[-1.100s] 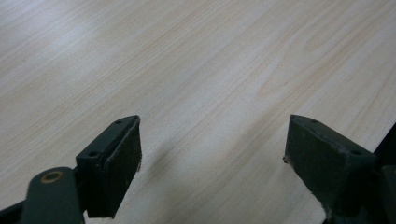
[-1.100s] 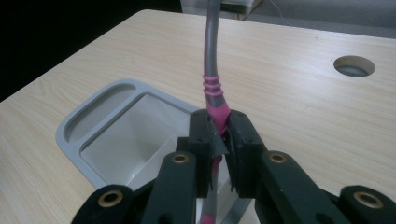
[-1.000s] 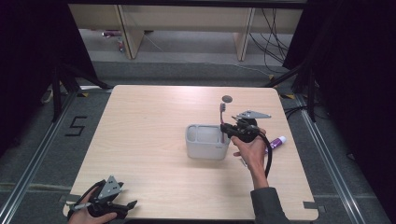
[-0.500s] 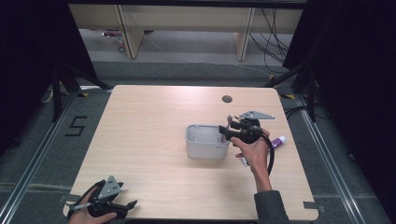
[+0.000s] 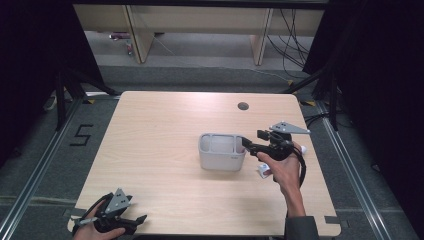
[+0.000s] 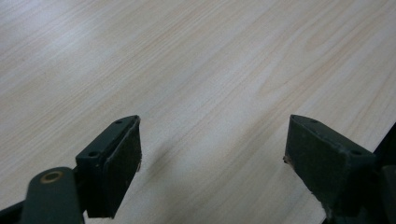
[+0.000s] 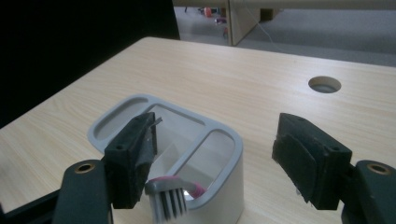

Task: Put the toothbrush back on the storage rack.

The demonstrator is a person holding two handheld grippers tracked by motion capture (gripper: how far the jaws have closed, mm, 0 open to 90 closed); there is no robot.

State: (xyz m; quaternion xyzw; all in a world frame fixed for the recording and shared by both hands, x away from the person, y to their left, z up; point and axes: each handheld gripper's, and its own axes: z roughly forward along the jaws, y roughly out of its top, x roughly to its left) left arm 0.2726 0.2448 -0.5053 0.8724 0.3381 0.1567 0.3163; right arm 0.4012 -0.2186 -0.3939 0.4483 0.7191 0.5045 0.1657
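On the pale wooden table (image 5: 165, 130) stands a light grey plastic holder with divided compartments (image 5: 222, 151), roughly at the table's middle and a little toward its right side. The right tool (image 5: 251, 145), held in the person's right hand (image 5: 282, 170), hovers just beside the holder's right end, its jaws pointing toward the holder. In the right gripper view the right tool (image 7: 215, 154) has its jaws spread wide apart, gripping nothing. Between them, low and close to the left jaw, the bristled head of a pink and grey toothbrush (image 7: 170, 193) sticks up at the holder's (image 7: 219, 154) near rim; it looks blurred, and I cannot tell which compartment it sits in. A small white object (image 5: 263, 171) lies on the table just right of the holder, below the right hand. A round hole (image 5: 243, 106) in the tabletop lies beyond the holder, near the far edge.

Well apart from the holder, at the table's near left corner, the left hand (image 5: 92, 230) holds the left tool (image 5: 137, 222). In the left gripper view its jaws stand wide open over bare wood (image 6: 196, 70).
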